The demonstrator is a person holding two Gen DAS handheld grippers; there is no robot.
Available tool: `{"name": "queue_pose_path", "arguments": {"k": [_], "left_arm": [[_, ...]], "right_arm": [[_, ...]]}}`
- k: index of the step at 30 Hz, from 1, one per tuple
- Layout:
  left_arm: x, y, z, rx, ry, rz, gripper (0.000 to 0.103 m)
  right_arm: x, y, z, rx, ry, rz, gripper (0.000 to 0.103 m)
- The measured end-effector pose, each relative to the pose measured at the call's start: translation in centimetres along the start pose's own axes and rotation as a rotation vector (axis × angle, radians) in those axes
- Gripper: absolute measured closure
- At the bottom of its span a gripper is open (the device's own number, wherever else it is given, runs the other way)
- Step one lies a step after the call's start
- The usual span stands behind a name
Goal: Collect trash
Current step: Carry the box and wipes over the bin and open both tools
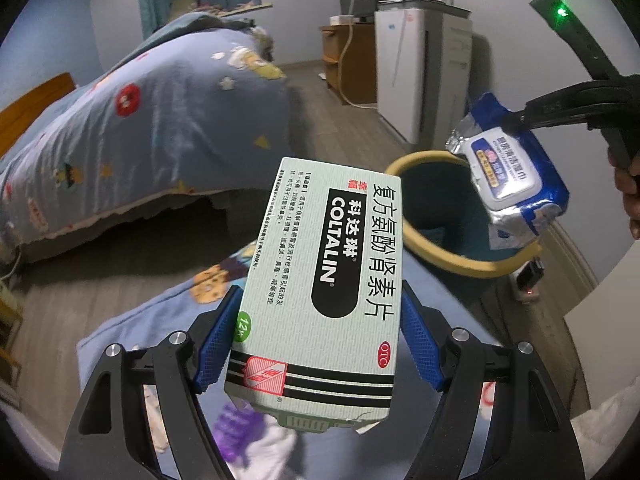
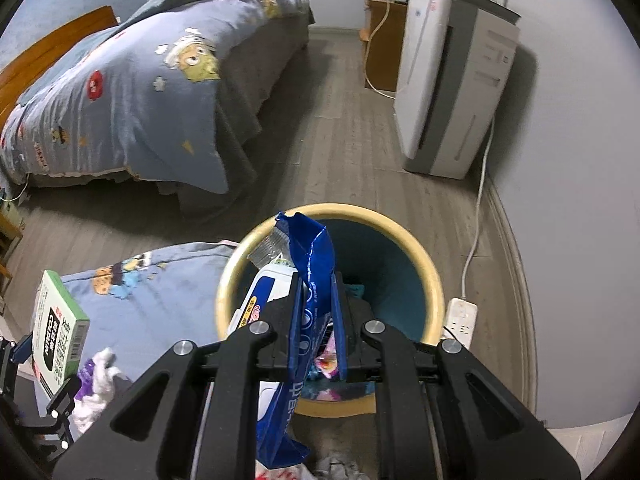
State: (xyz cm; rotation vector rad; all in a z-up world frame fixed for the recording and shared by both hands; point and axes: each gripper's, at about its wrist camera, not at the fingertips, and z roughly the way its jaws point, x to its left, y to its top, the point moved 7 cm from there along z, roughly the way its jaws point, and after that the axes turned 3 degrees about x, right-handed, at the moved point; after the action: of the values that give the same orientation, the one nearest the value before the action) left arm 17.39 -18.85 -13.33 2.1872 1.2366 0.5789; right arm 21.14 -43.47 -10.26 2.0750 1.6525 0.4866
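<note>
Left gripper [image 1: 318, 344] clamps pill box [image 1: 324, 280]. Right gripper [image 2: 316, 320] pinches wipes pack [image 2: 312, 256] over bin [image 2: 434, 280]; wrappers lie on the bin's bottom.

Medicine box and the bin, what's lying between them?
Right wrist view: a blue cartoon-print cushion fills the stretch between the medicine box and the bin.

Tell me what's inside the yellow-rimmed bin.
The bin has a teal lining, with a small teal scrap and colourful wrappers near the bottom. The wet wipes pack held by the right gripper over the opening hides the rest.
</note>
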Motion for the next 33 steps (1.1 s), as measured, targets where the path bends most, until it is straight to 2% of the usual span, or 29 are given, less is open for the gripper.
{"name": "queue_pose_path", "arguments": {"k": [12, 20, 26, 33], "left_arm": [[-7.0, 4.4, 1.1, -0.017, -0.072, 0.099, 0.027], [-10.9, 6.8, 4.7, 0.023, -0.145, 0.120, 0.027], [-11.9, 7.6, 8.4, 0.087, -0.152, 0.110, 0.027], [-12.6, 8.7, 10.8, 0.093, -0.139, 0.128, 0.027]], "right_arm": [[-4.5, -0.2, 2.0, 0.012, -0.046, 0.027, 0.090], [-6.5, -0.7, 3.9, 0.040, -0.067, 0.063, 0.090], [-7.4, -1.1, 5.4, 0.058, -0.059, 0.097, 0.089], [-7.8, -1.3, 7.4, 0.084, -0.054, 0.123, 0.089]]}}
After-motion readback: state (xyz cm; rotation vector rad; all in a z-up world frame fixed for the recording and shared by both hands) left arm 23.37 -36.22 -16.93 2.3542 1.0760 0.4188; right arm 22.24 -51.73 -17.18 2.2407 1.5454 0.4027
